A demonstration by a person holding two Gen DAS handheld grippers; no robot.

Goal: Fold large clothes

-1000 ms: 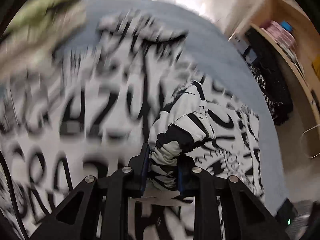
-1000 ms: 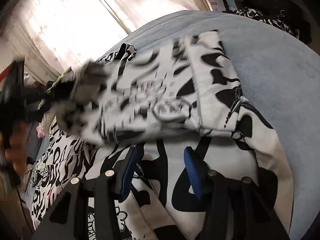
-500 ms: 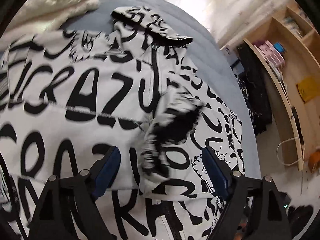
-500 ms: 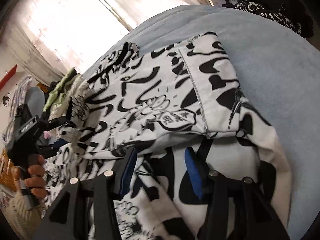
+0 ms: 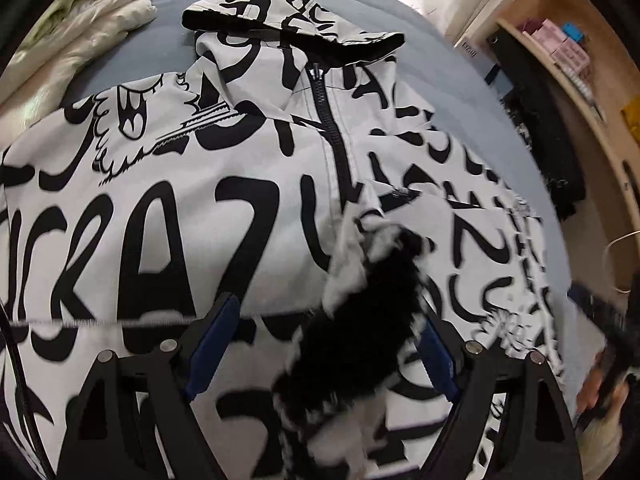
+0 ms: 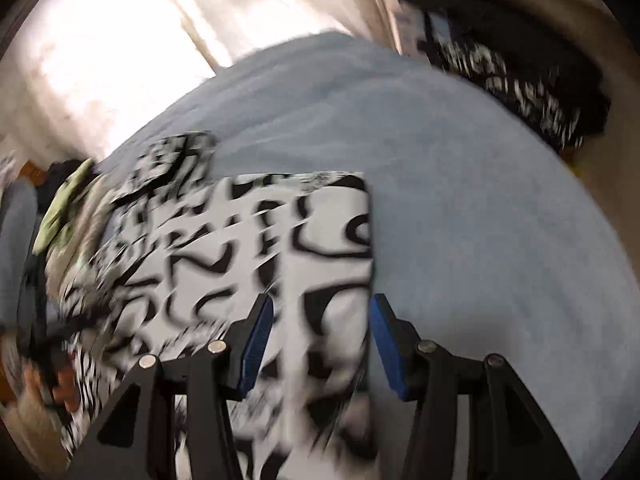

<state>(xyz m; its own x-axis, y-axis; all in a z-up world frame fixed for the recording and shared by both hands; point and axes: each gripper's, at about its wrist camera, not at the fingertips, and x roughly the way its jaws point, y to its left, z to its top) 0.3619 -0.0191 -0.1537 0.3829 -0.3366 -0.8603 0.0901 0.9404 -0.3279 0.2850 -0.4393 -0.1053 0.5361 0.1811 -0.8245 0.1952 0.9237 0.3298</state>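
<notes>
**Sleeve dropped across the chest, next fold pending**

Left gripper (image 5: 324, 348) had just spread wide; the cuff (image 5: 360, 300) lay loose between its pads, untouched. To do this well: back off straight, don't snag the cuff. Right gripper (image 6: 320, 340) stood half open, gripping nothing (frame blurred). The hoodie (image 5: 168, 208) lay flat on the bed (image 6: 460, 184), ahead of the left, its folded edge under the right.

Bed: a big bed (image 5: 460, 80) with a soft blue-grey cover.
On top: a white hoodie (image 5: 160, 200) with black letters lay flat — zipped up, hood at the far end.
Beside it: pale folded clothes (image 5: 80, 28) — just next to the hoodie.
</notes>
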